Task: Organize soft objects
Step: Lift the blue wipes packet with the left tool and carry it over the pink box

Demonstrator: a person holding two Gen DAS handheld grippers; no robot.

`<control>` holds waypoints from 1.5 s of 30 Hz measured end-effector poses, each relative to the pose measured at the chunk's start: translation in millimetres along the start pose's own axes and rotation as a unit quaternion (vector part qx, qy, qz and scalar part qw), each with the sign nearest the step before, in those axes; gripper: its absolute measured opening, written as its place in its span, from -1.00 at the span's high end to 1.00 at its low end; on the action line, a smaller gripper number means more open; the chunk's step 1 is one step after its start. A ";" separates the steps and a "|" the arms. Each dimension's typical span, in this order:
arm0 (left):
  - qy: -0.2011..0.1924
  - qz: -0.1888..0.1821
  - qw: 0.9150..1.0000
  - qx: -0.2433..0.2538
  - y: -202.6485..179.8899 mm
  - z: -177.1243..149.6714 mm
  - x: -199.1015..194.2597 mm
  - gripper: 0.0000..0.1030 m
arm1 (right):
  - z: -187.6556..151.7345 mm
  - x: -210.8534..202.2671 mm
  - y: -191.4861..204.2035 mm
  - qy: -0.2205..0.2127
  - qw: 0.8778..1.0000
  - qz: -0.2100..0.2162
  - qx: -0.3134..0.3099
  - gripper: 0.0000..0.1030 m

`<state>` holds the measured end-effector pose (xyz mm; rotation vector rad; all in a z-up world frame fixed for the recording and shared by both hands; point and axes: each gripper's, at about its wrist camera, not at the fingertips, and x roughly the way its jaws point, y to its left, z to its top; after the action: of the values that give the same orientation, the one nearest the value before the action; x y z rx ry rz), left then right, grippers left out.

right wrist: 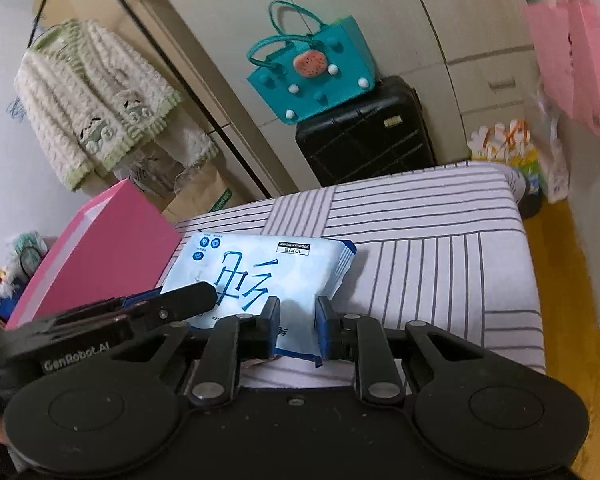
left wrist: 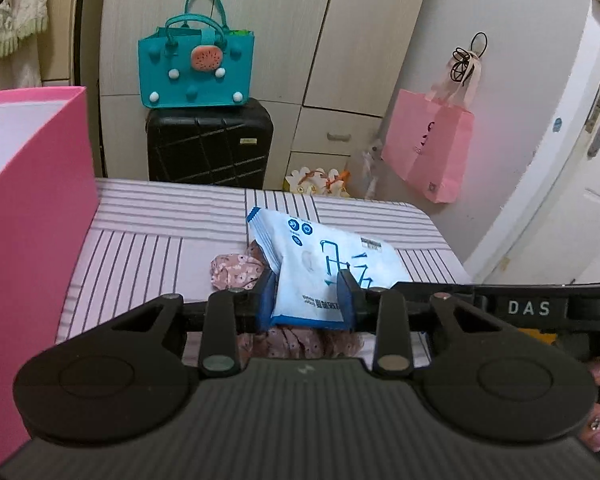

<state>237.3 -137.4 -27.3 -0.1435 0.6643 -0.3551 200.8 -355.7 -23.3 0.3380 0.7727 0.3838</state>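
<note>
Striped bed [left wrist: 148,216] under wipes pack [left wrist: 332,256], pinched by both claws, half-hiding floral cloth [left wrist: 236,270]

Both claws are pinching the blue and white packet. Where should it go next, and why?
Probably sideways toward the pink box. The packet is pinched at its near edge by the left claw and the right claw, lifted above the flowery cloth, and the box stands open beside it.
</note>
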 end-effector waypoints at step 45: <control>0.032 0.036 0.998 0.042 -6.2 -4.2 -28.4 0.66 | -13.5 1.2 10.5 0.046 0.999 0.010 0.009 0.63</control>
<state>212.2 -132.9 -12.7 -0.0272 0.7153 -0.3188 189.5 -343.8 -28.5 0.3472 0.8641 0.4127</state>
